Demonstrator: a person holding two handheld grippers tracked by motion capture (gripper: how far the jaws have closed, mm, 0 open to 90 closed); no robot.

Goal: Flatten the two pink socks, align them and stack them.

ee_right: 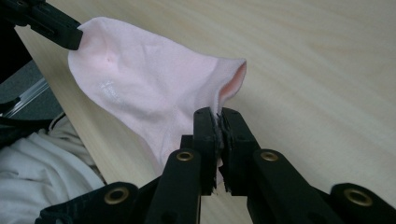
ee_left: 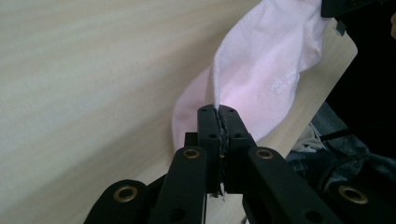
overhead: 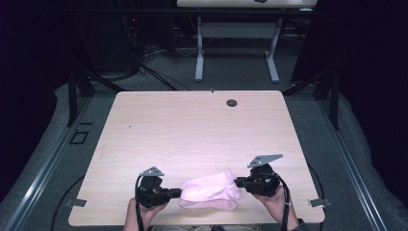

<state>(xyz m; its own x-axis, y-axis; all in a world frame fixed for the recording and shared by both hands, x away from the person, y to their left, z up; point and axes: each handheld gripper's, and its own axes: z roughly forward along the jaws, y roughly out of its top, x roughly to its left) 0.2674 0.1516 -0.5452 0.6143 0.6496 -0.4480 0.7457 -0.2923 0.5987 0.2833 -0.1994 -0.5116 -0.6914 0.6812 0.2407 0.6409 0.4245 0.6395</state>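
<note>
Pink cloth [overhead: 211, 191] hangs stretched between my left gripper [overhead: 180, 193] and right gripper [overhead: 236, 182], each pinching an edge, hands level at the table's [overhead: 192, 125] near edge.

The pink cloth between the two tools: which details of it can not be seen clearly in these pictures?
- The small white print on the pink cloth: too small to read in both gripper views.
- The pinched edge: hidden between the shut jaws of the left tool and the right tool.
- The cloth's underside: hidden by its own folds in the high view.
- Whether it touches the table: not clear.
</note>
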